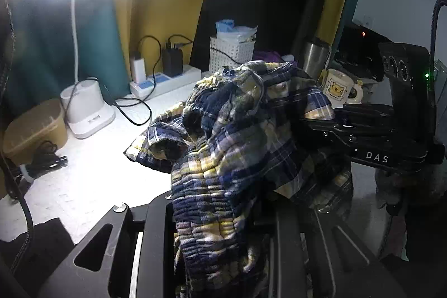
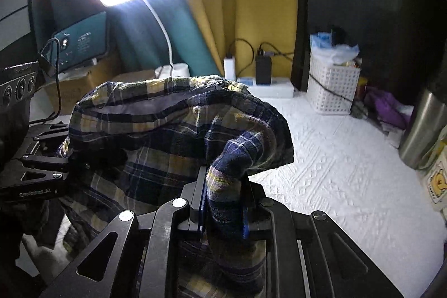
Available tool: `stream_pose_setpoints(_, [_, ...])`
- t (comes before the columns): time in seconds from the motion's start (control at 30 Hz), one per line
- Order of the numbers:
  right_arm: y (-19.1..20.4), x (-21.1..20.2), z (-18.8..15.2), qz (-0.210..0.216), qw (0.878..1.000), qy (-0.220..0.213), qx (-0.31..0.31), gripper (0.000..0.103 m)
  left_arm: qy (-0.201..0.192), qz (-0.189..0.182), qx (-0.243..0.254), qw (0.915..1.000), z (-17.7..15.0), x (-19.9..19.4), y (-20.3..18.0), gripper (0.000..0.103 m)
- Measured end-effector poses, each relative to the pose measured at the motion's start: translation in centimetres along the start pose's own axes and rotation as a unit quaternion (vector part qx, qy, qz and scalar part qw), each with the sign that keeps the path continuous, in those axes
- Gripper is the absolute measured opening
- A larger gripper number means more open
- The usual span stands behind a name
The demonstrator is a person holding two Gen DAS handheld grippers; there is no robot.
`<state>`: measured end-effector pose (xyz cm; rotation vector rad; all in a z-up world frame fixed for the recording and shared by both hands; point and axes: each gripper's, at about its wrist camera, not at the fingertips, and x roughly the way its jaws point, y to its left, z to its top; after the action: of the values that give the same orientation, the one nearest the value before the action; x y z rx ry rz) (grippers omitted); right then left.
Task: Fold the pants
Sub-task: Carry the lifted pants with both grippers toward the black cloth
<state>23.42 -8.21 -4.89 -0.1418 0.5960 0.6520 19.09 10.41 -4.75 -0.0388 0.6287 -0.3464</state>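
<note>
Left wrist view: the plaid pants (image 1: 237,136) fill the centre of the frame, bunched and lifted above the white table (image 1: 83,180). Their gathered waistband runs down into the left gripper (image 1: 220,228) at the bottom edge, whose jaws are clenched on it; the cloth hides the fingertips. From the right edge the right gripper (image 1: 296,113) reaches in, its tip buried in the fabric, with "DAS" readable on its body. A lamp (image 1: 86,113) glares at upper left, washing out its head. Behind the pants stand one power strip (image 1: 167,80) with two chargers, one white basket (image 1: 232,53), one steel flask (image 1: 314,56) and one mug (image 1: 339,88) with a bear picture, partly hidden.

Right wrist view: the right gripper (image 2: 223,203) at lower centre is clamped on a fold of the pants (image 2: 167,136), which hang across the left half. The left gripper (image 2: 64,161) enters from the left edge, its tip under cloth; its lettering is too blurred to read. The basket (image 2: 332,85) sits at upper right.
</note>
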Motion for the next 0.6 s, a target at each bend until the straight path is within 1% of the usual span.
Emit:
stream_pose_setpoints(0.23, [2.0, -3.5, 0.1, -0.004, 0.999, -0.030, -0.011, 0.019, -0.025, 0.009, 0.014, 0.9995, -0.1, -3.3, -1.2, 0.023])
stream_pose_setpoints(0.6, [6.0, -8.7, 1.0, 0.002, 0.995, -0.085, -0.046, 0.018, -0.086, 0.031, 0.022, 0.9956, -0.8, -9.6, -2.5, 0.023])
